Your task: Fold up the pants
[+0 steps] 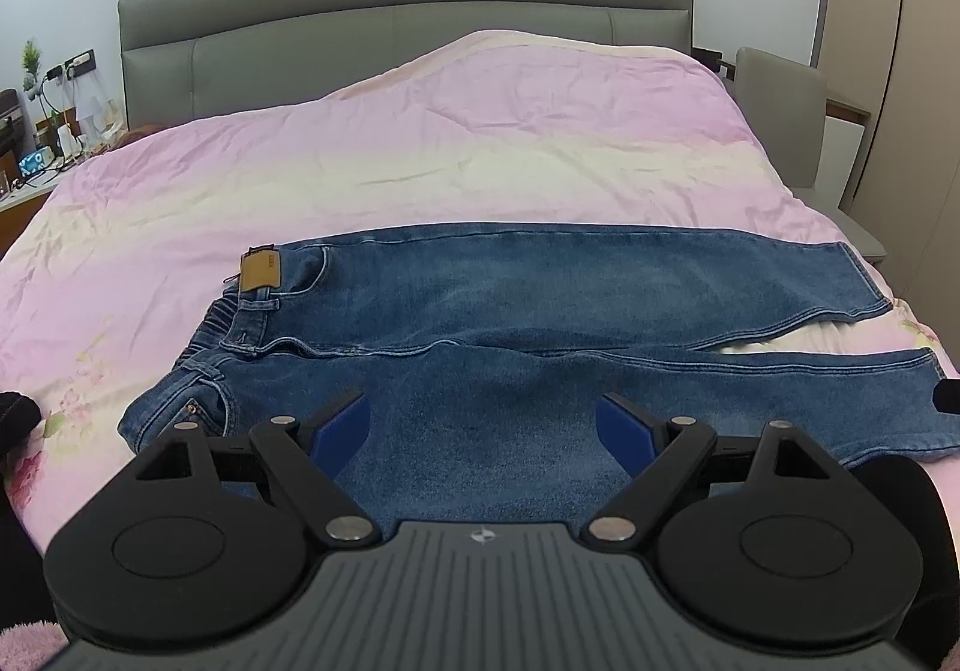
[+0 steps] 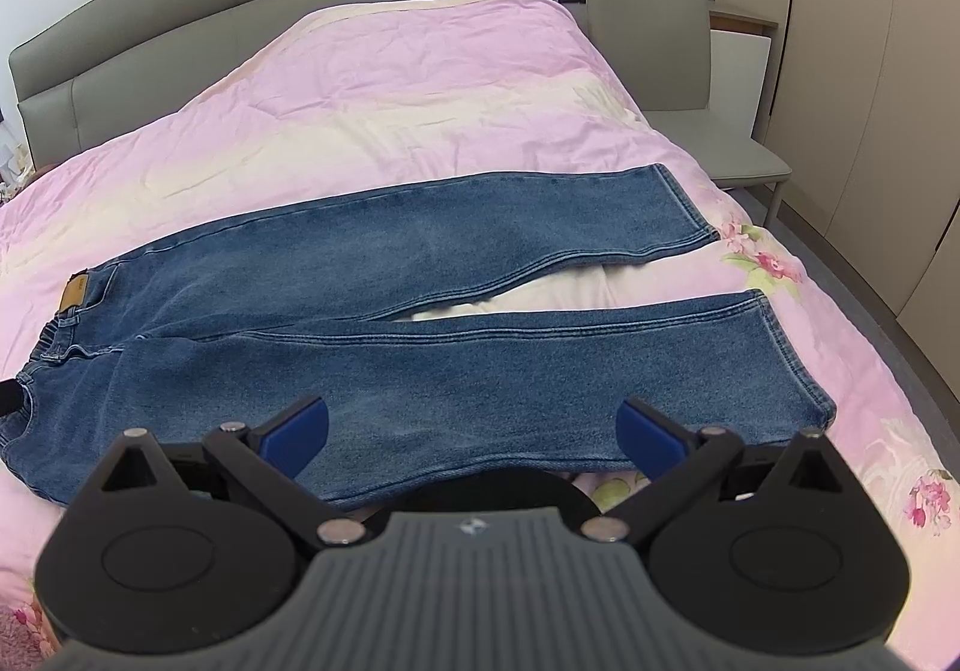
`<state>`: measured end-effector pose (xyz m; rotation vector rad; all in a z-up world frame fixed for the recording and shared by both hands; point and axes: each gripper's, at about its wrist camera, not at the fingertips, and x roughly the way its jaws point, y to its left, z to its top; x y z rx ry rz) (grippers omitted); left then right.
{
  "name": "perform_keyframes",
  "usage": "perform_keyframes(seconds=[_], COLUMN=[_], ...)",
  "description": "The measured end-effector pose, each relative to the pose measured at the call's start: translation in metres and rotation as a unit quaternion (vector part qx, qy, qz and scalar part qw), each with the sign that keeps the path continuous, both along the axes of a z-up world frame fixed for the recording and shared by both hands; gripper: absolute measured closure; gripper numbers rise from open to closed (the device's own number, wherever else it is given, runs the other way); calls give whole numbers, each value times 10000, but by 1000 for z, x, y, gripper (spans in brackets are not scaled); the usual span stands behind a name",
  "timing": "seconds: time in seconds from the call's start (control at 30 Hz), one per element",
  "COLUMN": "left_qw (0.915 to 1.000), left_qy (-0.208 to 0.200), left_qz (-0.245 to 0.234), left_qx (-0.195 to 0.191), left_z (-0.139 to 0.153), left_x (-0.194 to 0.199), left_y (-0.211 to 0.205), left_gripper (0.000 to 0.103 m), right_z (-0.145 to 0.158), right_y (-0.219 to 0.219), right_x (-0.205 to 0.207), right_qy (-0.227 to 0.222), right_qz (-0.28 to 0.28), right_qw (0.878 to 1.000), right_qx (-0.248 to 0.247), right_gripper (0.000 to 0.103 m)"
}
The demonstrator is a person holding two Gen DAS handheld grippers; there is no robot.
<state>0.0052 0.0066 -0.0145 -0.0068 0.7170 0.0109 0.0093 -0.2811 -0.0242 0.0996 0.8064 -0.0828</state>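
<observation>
The blue jeans (image 1: 480, 305) lie spread flat across the near part of a bed covered with a pink floral duvet (image 1: 420, 143); the waistband, with its tan leather patch (image 1: 261, 270), points to the left, and the two legs run off to the right, parting slightly toward the hems so that a wedge of pale bedding shows between them. Nothing is folded yet — the task looks to be at its very start, the garment laid out and both tools poised over the near leg.

The left gripper (image 1: 483, 422) hovers above the hip and thigh of the near leg, its blue pads (image 1: 345, 425) spread wide and holding nothing; the right gripper (image 2: 474, 428) hangs over the lower part of the same leg, close to the near edge of the denim, likewise wide open and empty. Whether either one touches the cloth I cannot tell; they seem just above it.

The likely first step is to lay one leg over the other lengthwise; that calls for each gripper to come down on the near edge — the left near the waistband corner (image 1: 141, 419), the right near the hem (image 2: 810, 389) — pinch a single layer of denim, and carry it over to the far leg evenly, so that the seams line up and the soft duvet is not dragged along.

A grey padded headboard (image 1: 390, 11) stands behind the bed, and a grey chair (image 2: 672, 71) sits beside it on the right.
</observation>
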Motion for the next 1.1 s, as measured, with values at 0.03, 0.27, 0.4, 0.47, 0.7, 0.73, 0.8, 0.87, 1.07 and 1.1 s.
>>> perform_keyframes(seconds=[0.03,0.27,0.4,0.47,0.7,0.73,0.8,0.87,1.07,1.1], left_qw=[10000,10000,10000,10000,10000,10000,10000,10000,10000,10000], left_qy=[7,38,41,39,41,47,51,48,51,51], left_qz=[2,-12,-15,-13,3,13,24,30,27,27], left_qx=[5,34,28,22,9,0,-16,-17,-17,-18], left_z=[0,-2,-2,-2,-3,-2,-3,-2,-2,-2], left_x=[0,0,0,-1,-2,-2,-2,-2,-2,-2], left_y=[0,1,2,2,3,4,5,5,5,5], left_gripper=[3,3,3,3,3,3,3,3,3,3], right_z=[0,1,2,2,3,3,3,3,3,3], right_y=[0,1,2,3,5,5,5,5,5,5], right_x=[0,1,0,0,-1,-1,-1,-1,-1,-1], right_qy=[2,8,1,-2,-6,-4,-4,-7,-3,-2], right_qz=[4,11,10,23,46,49,51,49,49,48], right_qw=[10000,10000,10000,10000,10000,10000,10000,10000,10000,10000], right_qx=[-9,-17,-17,-29,-51,-58,-63,-63,-61,-59], right_gripper=[5,5,5,5,5,5,5,5,5,5])
